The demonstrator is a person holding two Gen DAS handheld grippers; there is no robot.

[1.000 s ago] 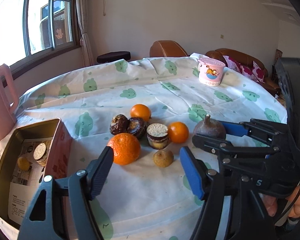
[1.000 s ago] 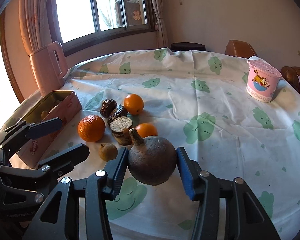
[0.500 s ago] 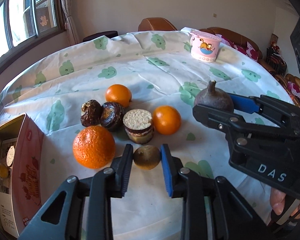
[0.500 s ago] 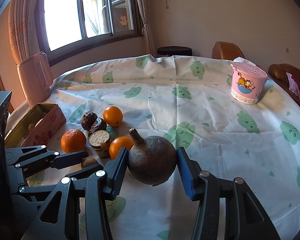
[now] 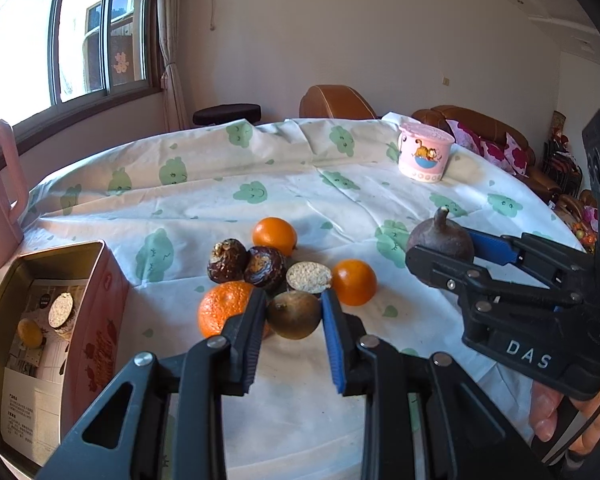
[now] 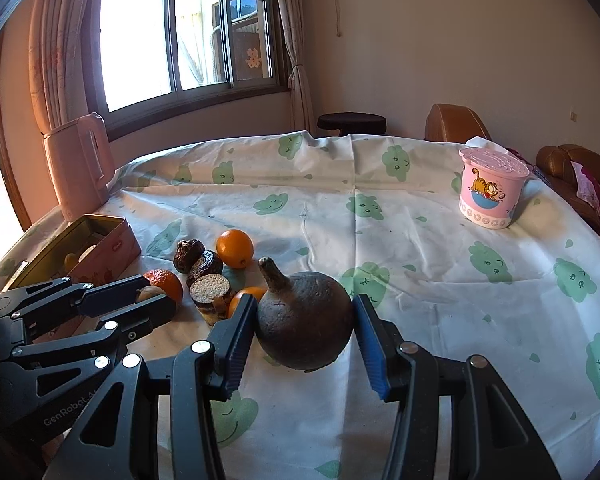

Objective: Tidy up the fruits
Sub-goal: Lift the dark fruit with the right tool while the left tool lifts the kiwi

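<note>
My left gripper [image 5: 293, 320] is shut on a small brown round fruit [image 5: 294, 320], held just above the cloth in front of the fruit pile. My right gripper [image 6: 304, 328] is shut on a large dark stemmed fruit [image 6: 302, 320]; it also shows in the left wrist view [image 5: 440, 238]. The pile holds a big wrinkled orange [image 5: 222, 312], two smooth oranges [image 5: 275, 235] [image 5: 354, 282], two dark brown fruits [image 5: 244, 264] and a cut dark fruit with a pale top [image 5: 309, 277]. An open tin box [image 5: 40, 320] at the left holds a yellow fruit and a cut piece.
A pink lidded cup [image 5: 424, 156] stands at the far right of the table. A pink kettle [image 6: 80, 168] stands at the left edge beyond the tin. A stool, chair and sofa stand behind the table.
My left gripper closed on the small brown fruit and lifted it slightly while tilting up. The right gripper kept its hold on the dark stemmed fruit.
</note>
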